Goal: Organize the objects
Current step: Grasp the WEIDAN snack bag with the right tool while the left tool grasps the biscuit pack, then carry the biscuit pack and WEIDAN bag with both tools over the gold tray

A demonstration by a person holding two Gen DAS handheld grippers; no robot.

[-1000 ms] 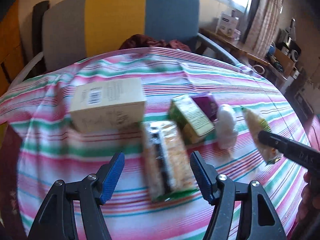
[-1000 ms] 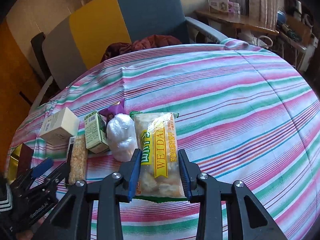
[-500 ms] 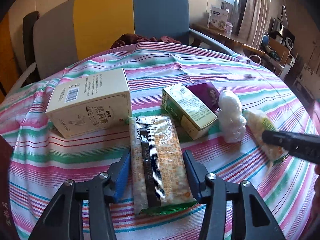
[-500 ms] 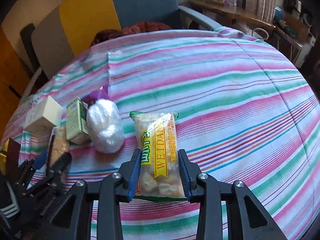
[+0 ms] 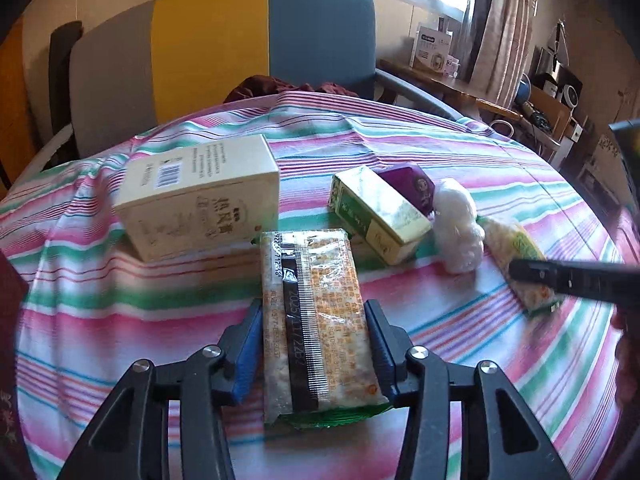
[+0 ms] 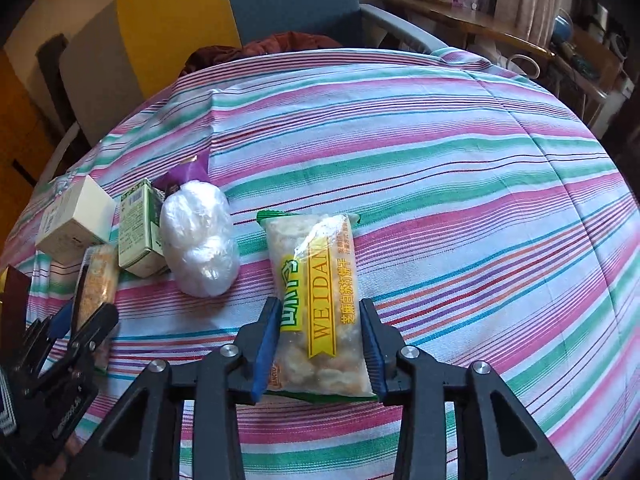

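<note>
My left gripper (image 5: 314, 344) now clamped on cracker pack (image 5: 316, 320), wide open a second ago, right gripper (image 6: 320, 336) still pinching biscuit bag (image 6: 316, 280), purple packet's (image 5: 414, 186) face visible only in left view.

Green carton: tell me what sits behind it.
Behind the green carton a purple packet shows, leaning against its far side. Only the packet's upper part is visible; its lower part and whatever else lies there are hidden by the carton and the white plastic bundle.

On the tablecloth (image 5: 460, 168), a carton (image 5: 200, 196), small box (image 5: 376, 212), pouch (image 5: 412, 188) and wad (image 5: 456, 224) line up left to right.
</note>
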